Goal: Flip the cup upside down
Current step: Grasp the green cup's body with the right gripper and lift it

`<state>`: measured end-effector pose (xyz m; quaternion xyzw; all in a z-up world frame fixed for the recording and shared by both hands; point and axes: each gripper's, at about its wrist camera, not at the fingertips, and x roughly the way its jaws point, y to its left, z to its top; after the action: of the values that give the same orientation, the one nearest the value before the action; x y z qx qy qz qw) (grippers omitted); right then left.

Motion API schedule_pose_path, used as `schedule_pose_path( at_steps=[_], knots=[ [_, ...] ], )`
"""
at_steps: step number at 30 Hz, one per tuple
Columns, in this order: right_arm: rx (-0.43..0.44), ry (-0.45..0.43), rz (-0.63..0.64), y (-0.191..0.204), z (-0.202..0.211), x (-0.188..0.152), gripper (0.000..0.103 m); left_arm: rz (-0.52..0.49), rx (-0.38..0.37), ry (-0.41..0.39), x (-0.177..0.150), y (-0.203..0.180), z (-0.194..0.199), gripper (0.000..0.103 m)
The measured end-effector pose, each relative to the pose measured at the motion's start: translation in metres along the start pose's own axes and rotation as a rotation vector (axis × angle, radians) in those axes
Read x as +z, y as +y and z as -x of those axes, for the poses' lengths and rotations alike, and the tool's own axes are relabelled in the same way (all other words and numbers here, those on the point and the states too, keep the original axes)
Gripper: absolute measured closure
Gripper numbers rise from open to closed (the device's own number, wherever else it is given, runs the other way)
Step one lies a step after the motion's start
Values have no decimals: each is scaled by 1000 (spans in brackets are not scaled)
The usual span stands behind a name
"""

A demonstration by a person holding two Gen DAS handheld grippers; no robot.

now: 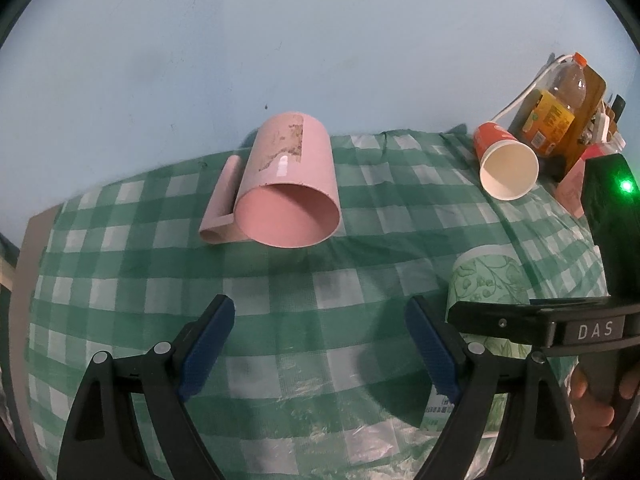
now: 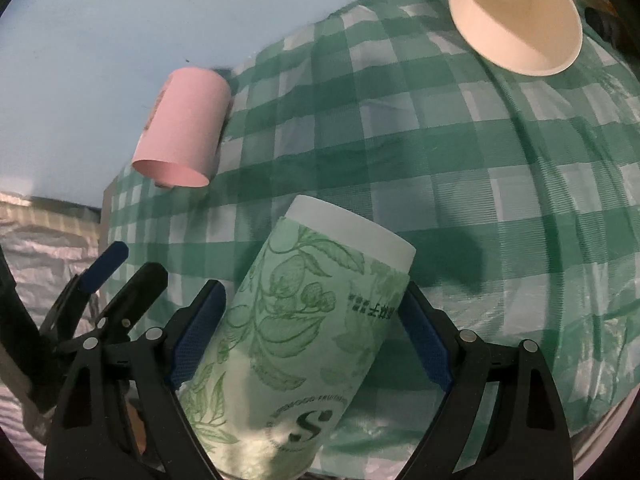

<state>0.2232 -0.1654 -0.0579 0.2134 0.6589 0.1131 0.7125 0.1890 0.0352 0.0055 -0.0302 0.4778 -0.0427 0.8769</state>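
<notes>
While the green cup [image 2: 304, 332] is clamped between the jaws of the right gripper [image 2: 312, 336], tilted above the bench [image 2: 460, 168], the flip is judged only partly done. The left gripper [image 1: 320, 344] is held wide and empty. The pink mug [image 1: 286, 180] and orange cup [image 1: 506, 162], both on their sides, appear empty.

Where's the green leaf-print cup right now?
In the right wrist view the green leaf-print cup sits tilted between the right tool's blue pads, over the checked tablecloth, nearer than the pink mug.

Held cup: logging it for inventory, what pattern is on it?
Green leaf print on the cup, clearest in the right wrist view.
</notes>
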Motion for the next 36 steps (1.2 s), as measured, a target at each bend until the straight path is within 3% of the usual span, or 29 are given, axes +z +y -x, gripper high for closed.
schedule_pose_path(
  at_steps=[7, 13, 22, 29, 32, 36],
  knots=[
    [12, -10, 14, -2, 8, 4, 28, 2, -29, 16, -2, -2, -4, 14],
    [-4, -94, 132, 13, 33, -5, 32, 6, -54, 1, -5, -6, 4, 14],
    [-91, -383, 386, 42, 93, -39, 34, 29, -144, -39, -11, -16, 20, 14],
    [-194, -560, 515, 58, 108, -53, 34, 36, -141, -106, -19, -21, 33, 14],
    [-242, -610, 549, 62, 110, -54, 34, 51, -141, -122, -26, -19, 33, 12],
    [-269, -606, 556, 64, 107, -52, 34, 48, -133, -122, -35, -21, 29, 12]
  ],
)
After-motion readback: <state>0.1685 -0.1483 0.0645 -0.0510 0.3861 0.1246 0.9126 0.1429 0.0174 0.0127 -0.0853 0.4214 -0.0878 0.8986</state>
